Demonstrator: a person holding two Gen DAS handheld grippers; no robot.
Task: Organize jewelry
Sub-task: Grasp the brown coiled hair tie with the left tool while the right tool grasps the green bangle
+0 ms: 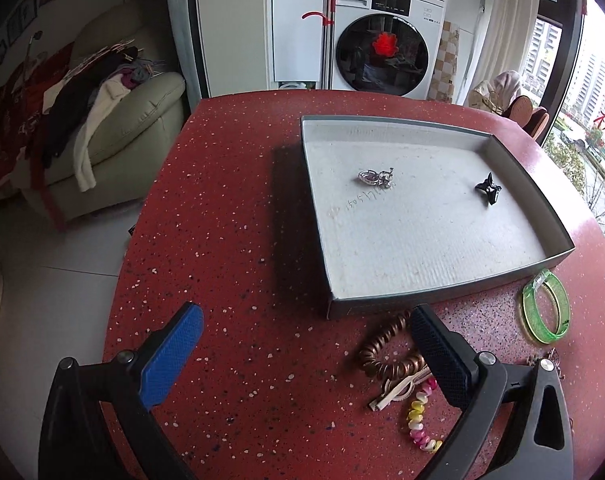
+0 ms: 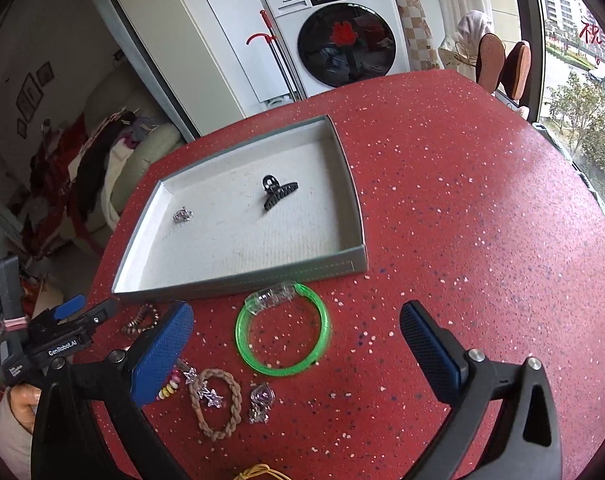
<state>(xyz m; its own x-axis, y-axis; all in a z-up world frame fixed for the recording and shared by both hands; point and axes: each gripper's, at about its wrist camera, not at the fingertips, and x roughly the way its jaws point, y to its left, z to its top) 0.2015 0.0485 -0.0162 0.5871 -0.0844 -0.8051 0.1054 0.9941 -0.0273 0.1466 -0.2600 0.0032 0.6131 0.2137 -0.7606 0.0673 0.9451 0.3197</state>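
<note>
A shallow grey tray point(image 1: 446, 296) point(image 2: 238, 280) sits on the red speckled table. It holds a silver trinket point(image 1: 376, 177) point(image 2: 182, 215) and a black hair claw point(image 1: 489, 188) point(image 2: 278, 192). In front of it lie a green bangle point(image 1: 546, 308) point(image 2: 282, 330), a copper spiral hair tie point(image 1: 386, 346) point(image 2: 141, 320), a beige clip point(image 1: 398, 390), a pastel spiral tie point(image 1: 420, 420), a braided brown ring point(image 2: 218, 404) with star charms point(image 2: 210, 395), and a purple charm point(image 2: 261, 402). My left gripper point(image 1: 306, 340) is open above the table. My right gripper point(image 2: 298, 330) is open around the bangle's area, above it.
The left gripper point(image 2: 68, 320) shows in the right wrist view at the table's left edge. A yellow cord point(image 2: 258, 472) lies at the near edge. A washing machine point(image 1: 382, 40) and a sofa with clothes point(image 1: 102, 120) stand beyond the table.
</note>
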